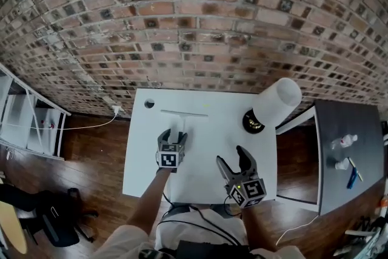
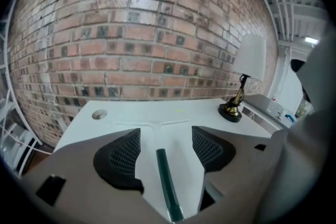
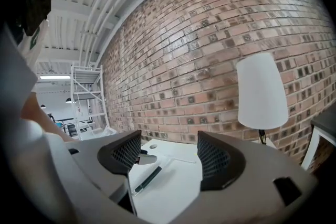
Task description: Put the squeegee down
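The squeegee (image 1: 183,113) lies flat on the white table (image 1: 142,173), its pale blade toward the brick wall and its dark green handle (image 2: 167,181) pointing back toward me. My left gripper (image 1: 174,137) hovers over the handle with its jaws open. The handle runs between the pads without touching either of them. In the left gripper view the left gripper (image 2: 165,140) straddles the handle. My right gripper (image 1: 237,158) is open and empty over the table's right half. In the right gripper view the right gripper (image 3: 165,150) looks toward the squeegee (image 3: 148,178).
A lamp (image 1: 276,103) with a white shade and a brass base stands at the table's back right. A round cable hole (image 1: 149,104) is at the back left. A dark side table (image 1: 345,148) with small bottles stands right, a white shelf (image 1: 24,118) left.
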Tool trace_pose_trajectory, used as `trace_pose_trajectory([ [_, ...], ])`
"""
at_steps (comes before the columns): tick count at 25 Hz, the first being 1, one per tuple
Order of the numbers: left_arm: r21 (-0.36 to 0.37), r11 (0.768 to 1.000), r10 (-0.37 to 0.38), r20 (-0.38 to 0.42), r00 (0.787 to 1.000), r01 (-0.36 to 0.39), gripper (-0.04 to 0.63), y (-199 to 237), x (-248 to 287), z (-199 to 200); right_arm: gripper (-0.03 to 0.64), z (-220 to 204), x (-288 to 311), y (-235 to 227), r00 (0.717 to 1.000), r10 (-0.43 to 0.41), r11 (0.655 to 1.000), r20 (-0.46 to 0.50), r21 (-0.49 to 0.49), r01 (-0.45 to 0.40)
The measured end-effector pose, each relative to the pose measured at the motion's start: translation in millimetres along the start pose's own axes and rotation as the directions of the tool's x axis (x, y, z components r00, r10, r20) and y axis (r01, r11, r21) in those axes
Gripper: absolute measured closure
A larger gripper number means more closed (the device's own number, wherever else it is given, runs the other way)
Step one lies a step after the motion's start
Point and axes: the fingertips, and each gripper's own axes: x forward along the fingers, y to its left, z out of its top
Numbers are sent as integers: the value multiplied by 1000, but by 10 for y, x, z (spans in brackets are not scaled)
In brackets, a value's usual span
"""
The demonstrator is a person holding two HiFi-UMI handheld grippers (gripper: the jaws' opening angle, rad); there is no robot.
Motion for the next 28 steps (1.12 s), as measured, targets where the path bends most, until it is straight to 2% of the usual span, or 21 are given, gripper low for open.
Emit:
trace_pose_trajectory([
  [3, 70, 997, -14, 92, 996, 8, 276, -93, -374, 310, 268, 170, 132, 77, 999, 21, 1000, 32, -6, -21],
  [6, 88, 996, -2, 213, 977, -17, 262, -145, -818, 617, 268, 350, 205, 147, 996, 41, 999, 75, -24, -40],
  [10, 125, 988, 33, 373, 927, -85, 259, -186, -1455, 905, 267, 525, 171, 168, 991, 30, 999, 127, -43, -24],
  [13, 136, 982, 54, 468, 882, -132, 217, -220, -1865, 1092, 267, 678, 135, 160, 984, 27, 998, 175, -58, -17],
  [16, 92, 982, 90, 538, 838, -164, 168, -231, -2227, 1260, 265, 827, 78, 166, 972, 28, 996, 232, -91, -7],
  [19, 53, 983, 115, 579, 807, -178, 141, -260, -2488, 1364, 266, 887, 15, 140, 968, -3, 986, 250, -161, 45],
  [22, 51, 977, 139, 581, 802, -207, 141, -226, -2580, 1332, 272, 847, 4, 53, 979, -89, 972, 185, -199, 126],
  [26, -21, 972, 205, 562, 802, -233, 141, -68, -2554, 1184, 273, 856, 30, 105, 982, -52, 980, 183, -182, 86],
  [28, -30, 973, 208, 546, 811, -229, 141, -79, -2520, 1139, 273, 849, 29, 136, 982, -29, 980, 189, -187, 65],
])
